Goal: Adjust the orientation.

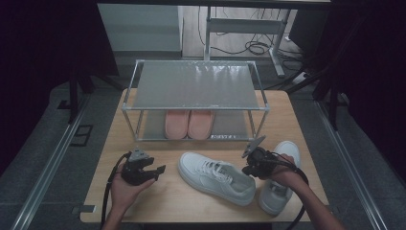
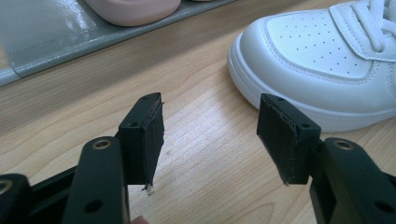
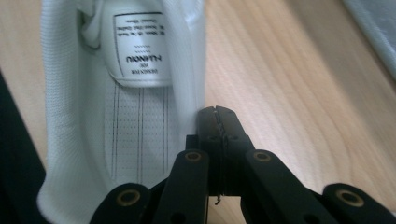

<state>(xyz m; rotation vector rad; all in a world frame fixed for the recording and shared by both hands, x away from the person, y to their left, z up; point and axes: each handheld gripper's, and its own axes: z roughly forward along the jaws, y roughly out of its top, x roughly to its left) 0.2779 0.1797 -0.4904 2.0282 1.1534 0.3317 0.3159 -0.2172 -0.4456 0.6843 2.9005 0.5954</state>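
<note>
Sneaker collar edge beside right gripper

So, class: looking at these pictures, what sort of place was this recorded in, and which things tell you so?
Probably a lab or workshop test bench, not a home. A small wooden table carries a metal shoe rack and white sneakers, with loose cables and a bare desk frame on the floor behind it.

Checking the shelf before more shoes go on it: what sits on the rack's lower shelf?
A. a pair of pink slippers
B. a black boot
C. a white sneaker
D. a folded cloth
A: a pair of pink slippers lies side by side on the lower shelf of the rack.
</note>
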